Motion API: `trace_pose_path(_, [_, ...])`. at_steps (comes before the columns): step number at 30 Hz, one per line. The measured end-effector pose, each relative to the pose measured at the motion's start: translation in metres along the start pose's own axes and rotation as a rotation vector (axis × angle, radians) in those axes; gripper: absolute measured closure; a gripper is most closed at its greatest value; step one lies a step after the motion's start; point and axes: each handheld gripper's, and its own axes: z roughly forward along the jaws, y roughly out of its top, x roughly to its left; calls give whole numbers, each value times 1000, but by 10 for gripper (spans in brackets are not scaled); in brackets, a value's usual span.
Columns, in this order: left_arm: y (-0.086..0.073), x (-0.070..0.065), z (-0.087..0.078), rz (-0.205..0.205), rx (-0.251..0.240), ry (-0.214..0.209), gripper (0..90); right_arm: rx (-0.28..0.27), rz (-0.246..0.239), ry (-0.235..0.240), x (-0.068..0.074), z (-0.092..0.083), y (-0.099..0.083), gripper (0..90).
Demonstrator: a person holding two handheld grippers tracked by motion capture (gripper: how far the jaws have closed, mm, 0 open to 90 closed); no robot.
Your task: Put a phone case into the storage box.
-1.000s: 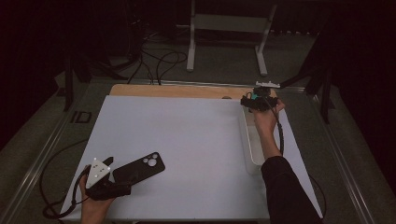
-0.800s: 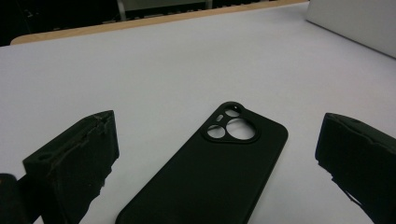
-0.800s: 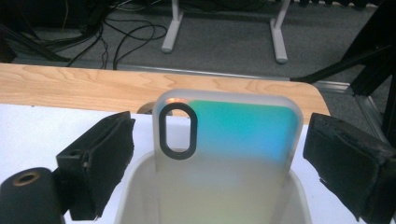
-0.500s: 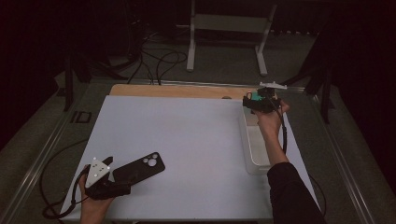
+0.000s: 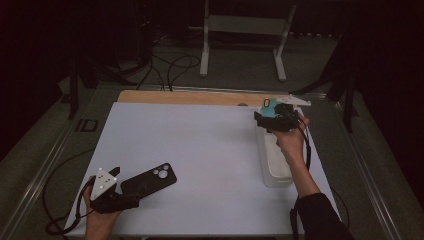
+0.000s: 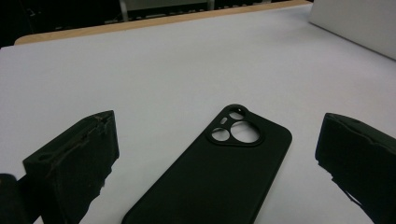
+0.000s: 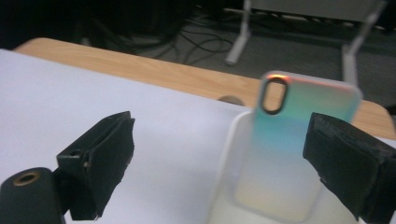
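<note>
Left gripper [image 5: 112, 192], lower left of the high view: jaws wide apart, straddling the near end of a black phone case [image 6: 219, 172] that lies flat on the white desk [image 5: 200, 145], camera cutouts facing up. Right gripper [image 5: 272, 120], upper right: jaws apart, nothing clamped. An iridescent phone case [image 7: 292, 140] stands tilted just ahead of them in a translucent white bin [image 5: 275, 167].

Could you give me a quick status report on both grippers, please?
Left hand-held gripper open over black phone case. Right hand-held gripper open at iridescent case in white bin. Nothing obstructing.
</note>
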Motion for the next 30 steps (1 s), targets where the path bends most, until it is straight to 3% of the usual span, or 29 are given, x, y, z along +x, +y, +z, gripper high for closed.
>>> trace_pose_path(2, [0,0,0,-3,0,1,0,-8,-8,18,3,-5,-1,87])
trace_pose_path(3, [1,0,0,-3,-2,1,0,-31,-30,58,9,-16,-5,87])
trace_pose_path(6, [1,1,-1,-6,-5,4,0,-41,-66,86,15,-28,-12,87])
trace_pose_path(8, [1,1,0,-5,-5,5,0,-58,-98,127,22,-45,-27,87])
trace_pose_path(9, [1,1,0,-5,-5,5,0,-58,-98,127,22,-45,-27,87])
trace_pose_path(10, [1,1,1,-2,-2,4,0,-70,-117,124,24,-55,-38,87])
trace_pose_path(14, [1,1,2,-4,6,2,0,-81,-113,137,25,-66,-55,87])
trace_pose_path(19, [1,1,2,-8,3,2,0,-143,-82,157,27,-88,-83,87])
trace_pose_path(22, [1,2,2,-7,2,3,0,-147,-97,148,29,-95,-97,87])
trace_pose_path(30, [2,2,1,-9,-1,3,0,-195,-72,192,30,-109,-123,87])
